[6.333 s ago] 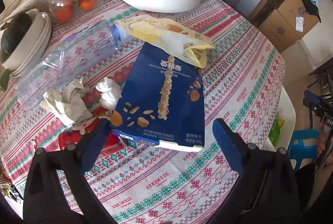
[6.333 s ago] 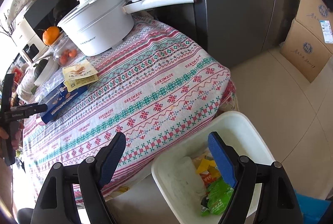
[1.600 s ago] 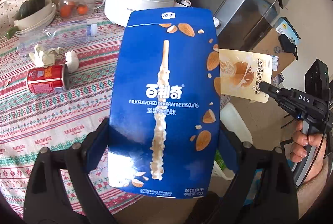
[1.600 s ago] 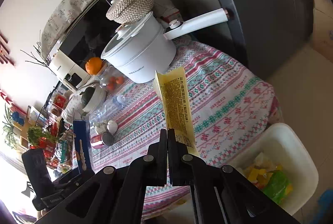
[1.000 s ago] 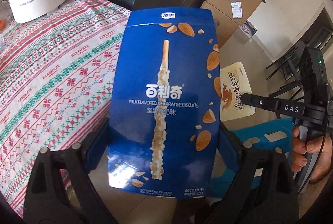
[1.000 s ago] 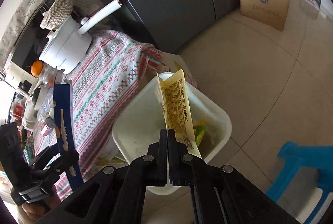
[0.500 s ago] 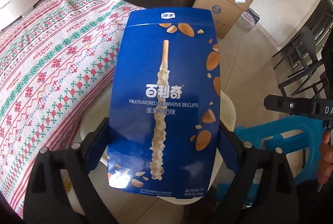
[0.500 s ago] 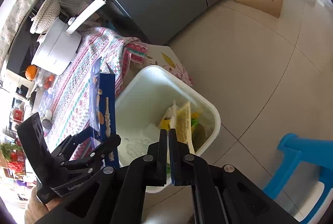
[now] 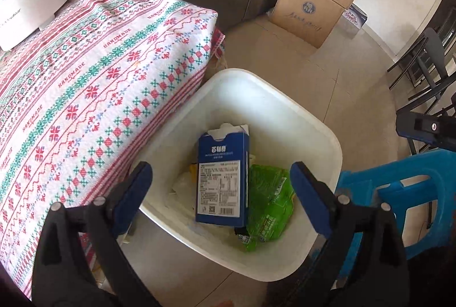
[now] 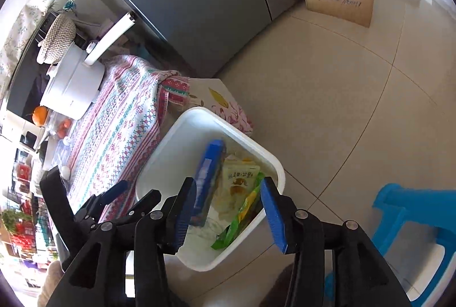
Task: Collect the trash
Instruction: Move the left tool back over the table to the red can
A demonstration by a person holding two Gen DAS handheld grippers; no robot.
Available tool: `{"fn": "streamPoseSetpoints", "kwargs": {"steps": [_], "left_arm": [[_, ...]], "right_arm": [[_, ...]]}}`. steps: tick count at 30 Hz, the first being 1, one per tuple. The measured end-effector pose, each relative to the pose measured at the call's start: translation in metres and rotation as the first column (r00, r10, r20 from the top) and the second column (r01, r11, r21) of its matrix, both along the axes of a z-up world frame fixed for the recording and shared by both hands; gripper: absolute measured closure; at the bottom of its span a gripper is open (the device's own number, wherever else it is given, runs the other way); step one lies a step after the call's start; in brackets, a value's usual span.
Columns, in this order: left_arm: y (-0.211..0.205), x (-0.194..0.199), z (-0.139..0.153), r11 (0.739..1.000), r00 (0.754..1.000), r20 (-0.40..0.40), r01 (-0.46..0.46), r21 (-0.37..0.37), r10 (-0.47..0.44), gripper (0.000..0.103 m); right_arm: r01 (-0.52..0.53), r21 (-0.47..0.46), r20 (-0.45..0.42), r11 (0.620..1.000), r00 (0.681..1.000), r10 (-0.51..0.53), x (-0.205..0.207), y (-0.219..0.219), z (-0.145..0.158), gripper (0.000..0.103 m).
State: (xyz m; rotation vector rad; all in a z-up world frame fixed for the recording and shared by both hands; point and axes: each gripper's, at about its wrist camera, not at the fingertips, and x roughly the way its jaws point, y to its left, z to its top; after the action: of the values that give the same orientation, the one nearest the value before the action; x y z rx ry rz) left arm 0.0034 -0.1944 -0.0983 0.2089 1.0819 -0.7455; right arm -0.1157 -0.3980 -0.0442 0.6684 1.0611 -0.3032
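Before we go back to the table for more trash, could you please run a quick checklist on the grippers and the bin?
1. Left gripper open, nothing held: ok.
2. Right gripper, jaws just opening, nothing between them: ok.
3. Blue cardboard biscuit box inside the white plastic bin: ok.
4. Yellow snack pouch inside the bin: ok.
5. Bin upright, room left: ok.
6. Trash remaining on the patterned tablecloth: cannot tell.
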Motion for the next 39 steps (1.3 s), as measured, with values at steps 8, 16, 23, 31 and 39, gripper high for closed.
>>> {"fn": "streamPoseSetpoints", "kwargs": {"steps": [8,16,23,31,39], "left_arm": [[0.025,0.002,0.019,0.999,0.999,0.022,-0.026,0.019,0.025,0.004],[0.069,0.018,0.041,0.991,0.989,0.075,-0.128,0.045,0.125,0.001],[0.133,0.04,0.069,0.967,0.962,0.11,-0.253,0.024,0.249,0.001],[0.222,0.067,0.109,0.919,0.902,0.208,-0.393,0.03,0.379,0.0],[0.31,0.109,0.115,0.833,0.837,0.258,-0.53,0.158,0.484,0.0]], "right_arm": [[-0.022,-0.031,-0.004,0.999,1.0,0.022,0.005,0.013,0.004,0.043],[-0.056,-0.132,-0.002,0.99,0.998,0.056,0.019,0.038,0.014,0.03],[-0.122,-0.247,0.003,0.961,0.992,0.126,0.046,0.081,0.029,0.022],[-0.233,-0.273,0.042,0.933,0.966,0.254,0.093,0.15,0.033,0.019],[-0.375,-0.331,0.008,0.866,0.916,0.4,0.126,0.217,0.025,0.019]]}}
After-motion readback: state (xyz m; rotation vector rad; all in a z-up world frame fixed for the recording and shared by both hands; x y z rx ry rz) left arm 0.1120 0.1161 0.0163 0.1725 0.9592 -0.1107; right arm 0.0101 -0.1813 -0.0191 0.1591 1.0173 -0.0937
